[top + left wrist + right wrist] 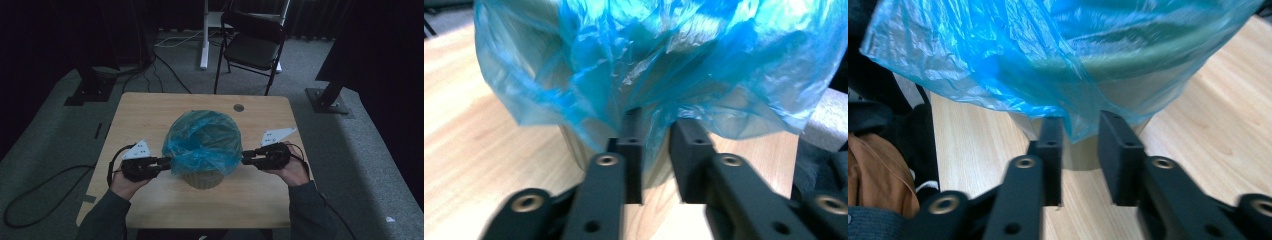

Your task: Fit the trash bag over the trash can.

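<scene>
Bin (202,179) with blue bag (202,140) blocks table (150,107) centre. Bare wood all round it; front edge free.

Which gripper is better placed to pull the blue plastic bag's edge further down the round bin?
Neither clearly. Left gripper and right gripper each have open jaws around the blue plastic bag hem, on opposite sides of the round bin.

thin translucent blue plastic bag (664,65): crinkled film, glossy, catching light along its creases. round beige bin (202,179) under it: smooth, matt wall, seemingly plastic. light wooden table (150,115): pale laminate with visible grain, smooth, low sheen. left claw (651,157) and right claw (1079,157): black matt plastic arms with brass-coloured metal rivets; the inner pads (1115,160) look dull and faintly textured. grey floor (45,150): rough carpet-like finish. black folding chair (252,40): padded matt seat, dark metal frame.
</scene>
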Tool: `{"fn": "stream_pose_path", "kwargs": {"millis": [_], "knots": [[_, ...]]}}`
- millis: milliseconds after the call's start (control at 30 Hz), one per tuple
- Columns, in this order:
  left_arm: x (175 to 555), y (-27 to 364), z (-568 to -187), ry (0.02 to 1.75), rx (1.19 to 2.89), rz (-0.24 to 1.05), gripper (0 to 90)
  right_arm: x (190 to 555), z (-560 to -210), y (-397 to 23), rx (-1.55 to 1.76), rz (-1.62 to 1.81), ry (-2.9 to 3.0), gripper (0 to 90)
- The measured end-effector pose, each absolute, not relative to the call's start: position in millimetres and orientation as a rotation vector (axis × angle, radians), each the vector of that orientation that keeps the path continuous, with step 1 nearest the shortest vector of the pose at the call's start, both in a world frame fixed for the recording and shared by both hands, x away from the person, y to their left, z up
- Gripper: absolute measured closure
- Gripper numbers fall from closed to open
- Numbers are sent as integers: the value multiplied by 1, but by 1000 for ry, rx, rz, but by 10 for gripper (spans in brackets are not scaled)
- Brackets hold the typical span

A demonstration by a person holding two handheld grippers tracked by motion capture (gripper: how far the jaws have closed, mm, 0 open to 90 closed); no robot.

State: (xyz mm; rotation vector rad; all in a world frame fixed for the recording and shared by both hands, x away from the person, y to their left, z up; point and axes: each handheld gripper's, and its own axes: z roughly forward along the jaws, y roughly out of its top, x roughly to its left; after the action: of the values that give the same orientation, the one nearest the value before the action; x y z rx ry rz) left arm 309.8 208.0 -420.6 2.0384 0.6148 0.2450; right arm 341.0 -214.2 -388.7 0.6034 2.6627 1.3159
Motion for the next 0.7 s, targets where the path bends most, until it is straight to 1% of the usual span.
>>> {"fn": "stream_pose_path", "kwargs": {"millis": [33,333,533,700], "knots": [[309,209,-420,612,2039,252,723,340,-387,-216,595,1321,2659,634],[303,219,-417,611,2012,252,618,325,-376,-223,502,1366,2668,576],[299,224,-413,591,1986,234,579,320,-372,-221,471,1389,2660,571],[293,219,-404,526,1961,224,539,317,-366,-215,441,1461,2630,565]]}}
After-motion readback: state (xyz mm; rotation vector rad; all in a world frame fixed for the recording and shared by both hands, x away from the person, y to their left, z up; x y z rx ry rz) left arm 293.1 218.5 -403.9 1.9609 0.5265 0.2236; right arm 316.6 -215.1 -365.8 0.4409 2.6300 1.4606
